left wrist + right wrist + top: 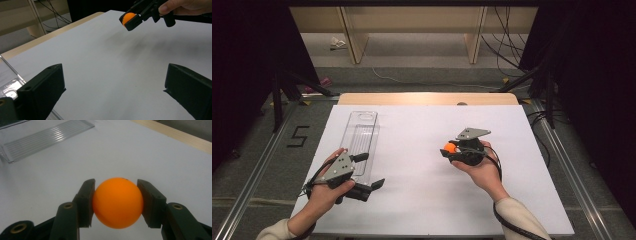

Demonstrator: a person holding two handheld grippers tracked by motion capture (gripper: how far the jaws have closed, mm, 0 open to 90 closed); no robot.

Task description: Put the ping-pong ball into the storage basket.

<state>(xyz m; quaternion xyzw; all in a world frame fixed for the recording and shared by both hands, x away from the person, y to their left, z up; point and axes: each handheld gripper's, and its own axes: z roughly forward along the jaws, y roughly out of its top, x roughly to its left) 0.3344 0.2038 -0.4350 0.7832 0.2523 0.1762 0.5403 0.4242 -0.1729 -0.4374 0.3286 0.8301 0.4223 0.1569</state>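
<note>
The white table surface (422, 200) carries a clear plastic tray (360, 137) along its left side, ribbed inside, with nothing visible in it. My left gripper (371, 172) sits at the near end of that tray, jaws spread wide apart with nothing between them. My right gripper (446, 149) is raised above the table's right half, well apart from the tray, jaws clamped on the orange ball (117, 202).

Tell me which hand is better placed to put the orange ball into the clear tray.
Right. Its claw is already clamped on the orange ball, lifted off the table. The left claw stands open and empty beside the clear tray, better suited to steadying it.
</note>
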